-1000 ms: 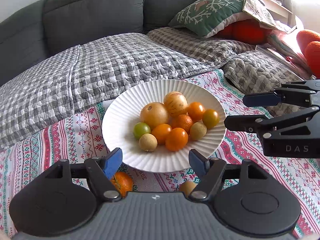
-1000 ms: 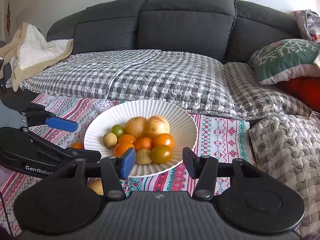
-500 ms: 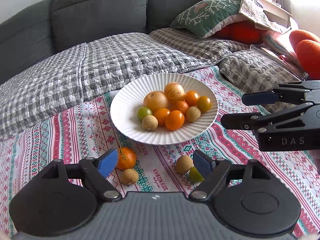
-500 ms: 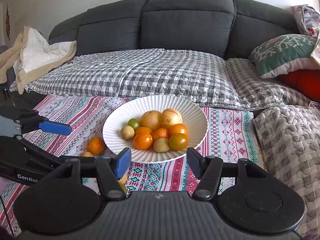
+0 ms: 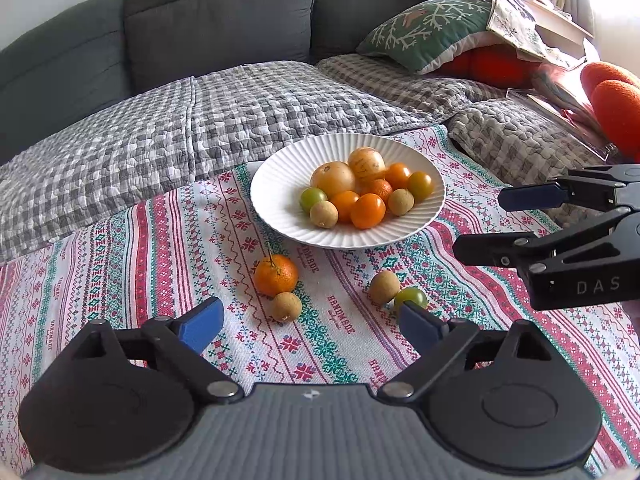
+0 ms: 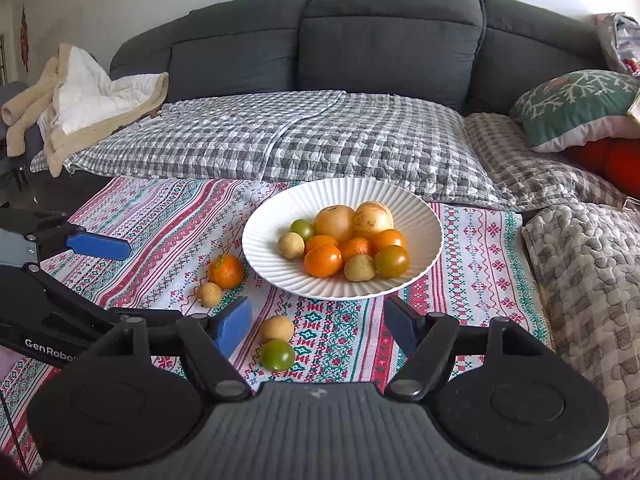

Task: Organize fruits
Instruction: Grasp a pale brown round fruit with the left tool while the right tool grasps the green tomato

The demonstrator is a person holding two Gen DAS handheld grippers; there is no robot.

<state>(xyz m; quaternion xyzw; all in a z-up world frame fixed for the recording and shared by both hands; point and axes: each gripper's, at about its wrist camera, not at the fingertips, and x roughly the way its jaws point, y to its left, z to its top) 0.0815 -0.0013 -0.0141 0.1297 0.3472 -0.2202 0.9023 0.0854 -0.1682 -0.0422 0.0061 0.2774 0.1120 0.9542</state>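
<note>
A white ribbed plate holds several fruits: orange, yellow, green and tan ones. On the patterned cloth in front of it lie a mandarin, a small tan fruit, another tan fruit and a green fruit. My left gripper hovers before these with its jaws opening and nothing between them. My right gripper is also opening, empty, with the green fruit just ahead of its left pad.
The embroidered cloth covers the table. Behind it stands a grey sofa with a checked quilt, a green cushion and orange cushions. A folded blanket lies at the far left.
Both grippers have drawn back from the plate, bringing the loose fruits on the cloth into view. The jaws of both have spread wider.
</note>
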